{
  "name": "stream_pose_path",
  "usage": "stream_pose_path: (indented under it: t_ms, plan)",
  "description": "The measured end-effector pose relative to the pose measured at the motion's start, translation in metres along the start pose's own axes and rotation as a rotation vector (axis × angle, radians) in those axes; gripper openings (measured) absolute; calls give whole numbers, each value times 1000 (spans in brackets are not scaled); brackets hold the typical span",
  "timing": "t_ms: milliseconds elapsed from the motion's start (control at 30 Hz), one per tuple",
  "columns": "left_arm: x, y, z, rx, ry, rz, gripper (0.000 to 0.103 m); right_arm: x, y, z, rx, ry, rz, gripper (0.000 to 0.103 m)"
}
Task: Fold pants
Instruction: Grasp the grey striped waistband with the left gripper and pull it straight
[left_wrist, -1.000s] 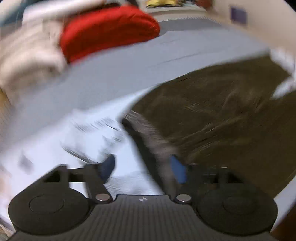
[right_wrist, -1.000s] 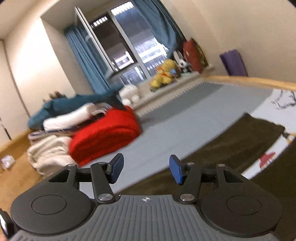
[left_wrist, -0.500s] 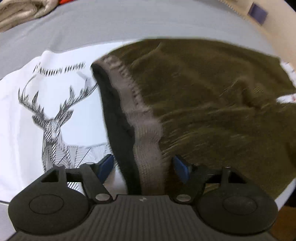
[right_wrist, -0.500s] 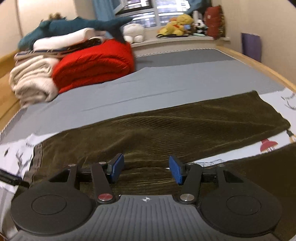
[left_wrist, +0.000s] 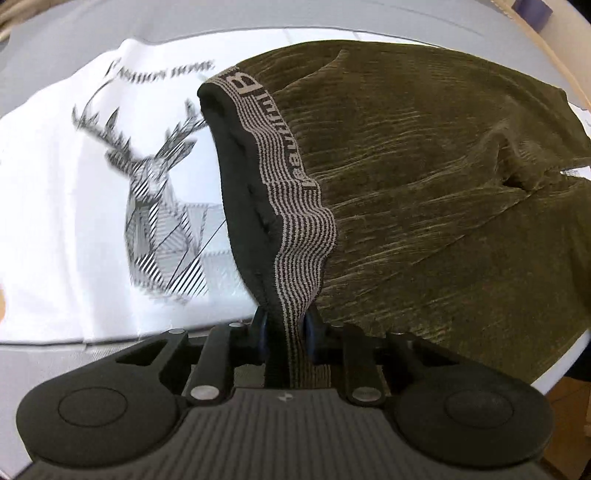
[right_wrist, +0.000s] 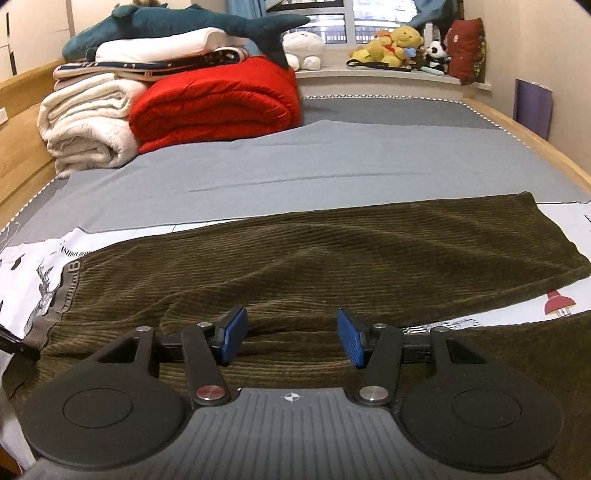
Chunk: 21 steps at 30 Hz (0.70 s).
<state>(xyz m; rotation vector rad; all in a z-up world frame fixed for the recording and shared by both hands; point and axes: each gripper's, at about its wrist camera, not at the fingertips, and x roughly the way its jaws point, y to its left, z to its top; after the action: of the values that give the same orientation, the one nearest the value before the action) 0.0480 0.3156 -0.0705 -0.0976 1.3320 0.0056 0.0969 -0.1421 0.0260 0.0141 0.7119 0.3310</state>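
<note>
While my left gripper (left_wrist: 286, 334) draws its jaws together, the striped waistband (left_wrist: 291, 206) of the olive corduroy pants (right_wrist: 295, 258) runs straight between the blue pads, which press on it from both sides. Left of that band I see a white sheet with a deer print (left_wrist: 155, 192). The pants themselves lie spread across the bed, waist at my left and one leg reaching to the right, over the grey bedcover (right_wrist: 332, 162). My right gripper (right_wrist: 291, 338) sits low over the middle of the pants with its fingers (right_wrist: 232, 334) spread apart and nothing between them. Farther back, at the left, a red quilt (right_wrist: 218, 103) rests beside cream blankets (right_wrist: 88, 118).
</note>
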Motion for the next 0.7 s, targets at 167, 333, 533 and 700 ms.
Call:
stream_pose_path:
  t_ms: [167,333,533,700]
  plan:
    - [-19,8,-1,-39,-44,-17,48,13,9,-6,-60,58,-39,56]
    - [-53,45,23,-302,-290,-121,70,29,4,-16,-70,165,-91,56]
    - [-23,45,60,-386,-309,-54,77,47,-3,-30,-68,291,-111,57]
    - [12,51,85,-388,-264,-15,83,59,-9,-41,-25,363,-95,57]
